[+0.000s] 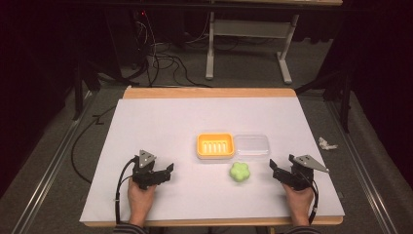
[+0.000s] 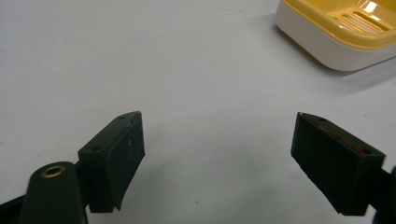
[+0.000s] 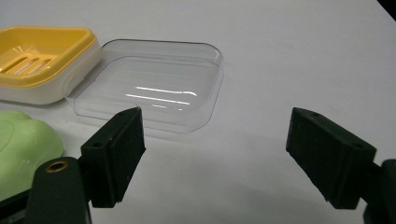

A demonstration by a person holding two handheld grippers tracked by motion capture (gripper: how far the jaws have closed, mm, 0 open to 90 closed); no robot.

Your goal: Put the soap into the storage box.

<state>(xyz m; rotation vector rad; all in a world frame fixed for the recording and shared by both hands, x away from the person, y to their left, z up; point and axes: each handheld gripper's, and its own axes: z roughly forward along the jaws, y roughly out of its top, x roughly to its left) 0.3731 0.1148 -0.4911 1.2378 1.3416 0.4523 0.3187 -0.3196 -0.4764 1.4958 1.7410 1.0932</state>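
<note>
- Now the soap [image 1: 239,171] lies on the counter [image 1: 160,122] just before the yellow dish [image 1: 215,146].
- Right gripper [image 1: 274,168], jaws apart and empty, is nearest; close it squarely across the soap.
- Left gripper [image 1: 170,169] is likewise released.

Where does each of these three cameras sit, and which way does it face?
High view: above the person's side, looking forward and down on the table; both hands, left gripper and right gripper show.
Left gripper view: rides that gripper, looking past its open jaws at the yellow soap dish.
Right gripper view: looks past its open jaws at the clear lid and green soap.
Shared: all three show the soap dish.
</note>
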